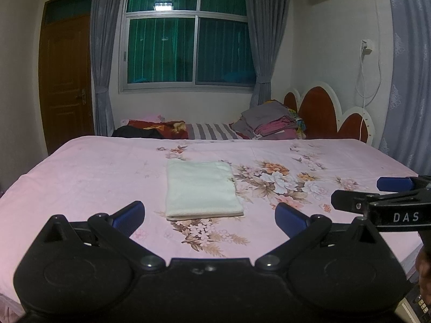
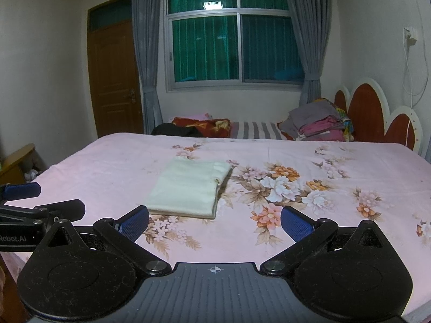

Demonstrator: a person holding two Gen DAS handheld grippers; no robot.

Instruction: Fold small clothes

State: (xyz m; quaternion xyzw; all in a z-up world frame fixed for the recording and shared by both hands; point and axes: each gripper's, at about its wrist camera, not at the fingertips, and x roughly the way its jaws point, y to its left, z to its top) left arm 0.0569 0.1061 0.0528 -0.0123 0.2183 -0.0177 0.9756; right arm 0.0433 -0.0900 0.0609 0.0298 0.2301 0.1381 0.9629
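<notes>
A folded cream-white cloth (image 1: 202, 189) lies flat as a neat rectangle on the pink floral bedsheet (image 1: 89, 177); it also shows in the right wrist view (image 2: 190, 188). My left gripper (image 1: 210, 215) is open and empty, held just in front of the cloth's near edge. My right gripper (image 2: 214, 222) is open and empty, a little nearer than the cloth and to its right. The right gripper's fingers (image 1: 353, 202) show at the right edge of the left wrist view, and the left gripper's fingers (image 2: 62, 208) at the left edge of the right wrist view.
A pile of folded clothes (image 1: 272, 123) sits at the far side by the red and white headboard (image 1: 323, 113). A dark garment and red bedding (image 1: 153, 130) lie at the back. A wooden door (image 1: 67, 80) and a curtained window (image 1: 188, 37) stand behind.
</notes>
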